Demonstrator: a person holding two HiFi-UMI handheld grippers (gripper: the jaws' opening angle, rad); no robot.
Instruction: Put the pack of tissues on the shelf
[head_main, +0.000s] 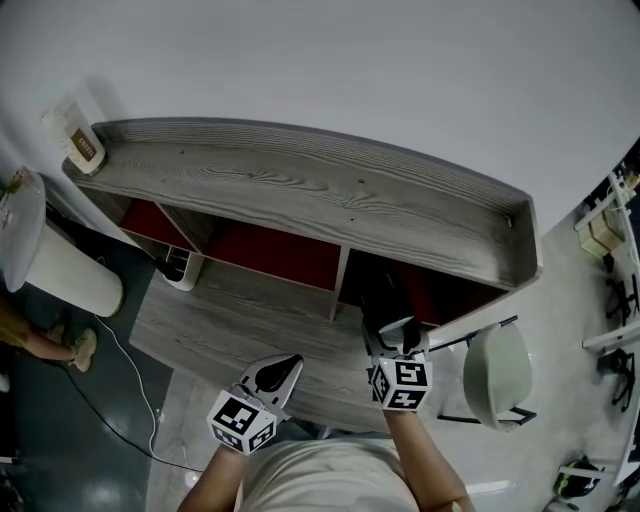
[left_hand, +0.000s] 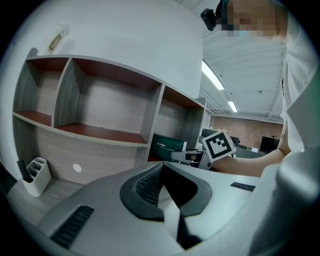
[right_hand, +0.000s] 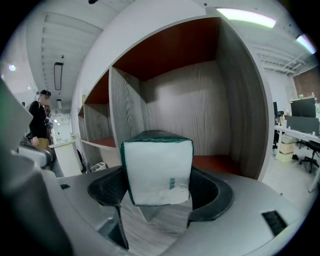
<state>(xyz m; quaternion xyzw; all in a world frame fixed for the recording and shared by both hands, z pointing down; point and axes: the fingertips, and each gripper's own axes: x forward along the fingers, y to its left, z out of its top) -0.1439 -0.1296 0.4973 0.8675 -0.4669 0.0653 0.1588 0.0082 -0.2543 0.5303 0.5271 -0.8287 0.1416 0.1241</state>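
Right gripper view: right gripper (right_hand: 157, 189) pinches the pack of tissues (right_hand: 157, 167) mid-frame, not yet on the shelf (right_hand: 202, 112); left gripper (left_hand: 167, 192) pressed together, empty.

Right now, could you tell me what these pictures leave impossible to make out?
1. Right gripper view: whether the pack of tissues touches the shelf; the right gripper hides its underside.
2. Right gripper view: the pack's small green mark, too small to read.
3. Head view: the label on the box atop the shelf, too small.
4. Left gripper view: what the white holder contains, too small and dark.
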